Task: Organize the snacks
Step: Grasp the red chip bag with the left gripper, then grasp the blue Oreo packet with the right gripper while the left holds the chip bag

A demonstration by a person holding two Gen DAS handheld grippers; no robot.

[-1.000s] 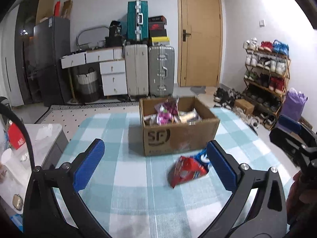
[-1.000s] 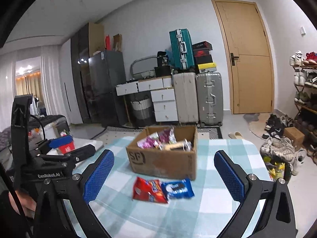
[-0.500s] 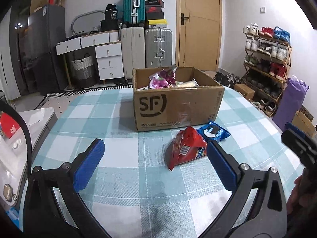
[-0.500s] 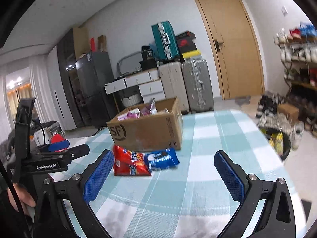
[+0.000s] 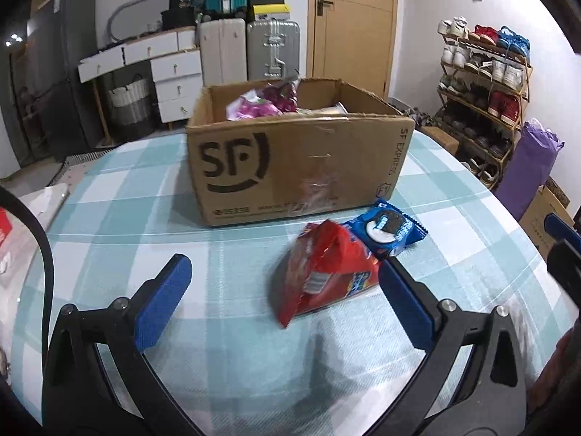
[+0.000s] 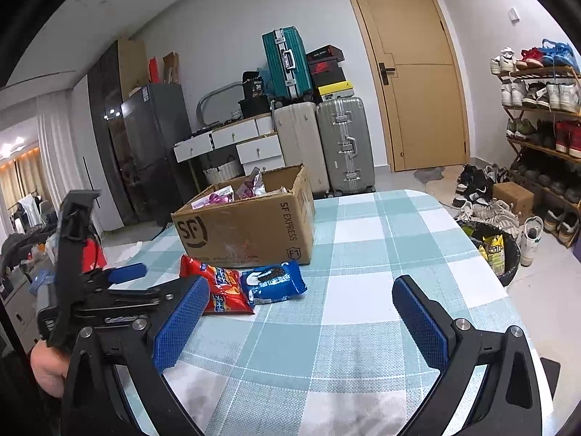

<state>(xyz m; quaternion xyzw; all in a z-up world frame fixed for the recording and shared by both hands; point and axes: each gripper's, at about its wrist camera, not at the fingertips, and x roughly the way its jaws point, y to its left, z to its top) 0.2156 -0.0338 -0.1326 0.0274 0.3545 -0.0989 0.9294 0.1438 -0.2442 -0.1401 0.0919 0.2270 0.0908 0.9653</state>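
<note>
Red snack bag (image 5: 323, 272) beside blue cookie pack (image 5: 386, 227), before open cardboard box (image 5: 290, 160) of pink, possibly candy, packets (image 5: 267, 103)

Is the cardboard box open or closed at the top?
Open. The cardboard box has no flaps over it, and pink snack packets show above its rim.

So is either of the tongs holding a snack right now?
No. Both left tongs and right tongs are open and empty; the red bag lies on the table.

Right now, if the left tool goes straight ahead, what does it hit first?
Most likely the red bag: it lies on the table between the open left tool fingers, nearer the right one. The Oreo pack and box lie behind it. Depth is uncertain.
</note>
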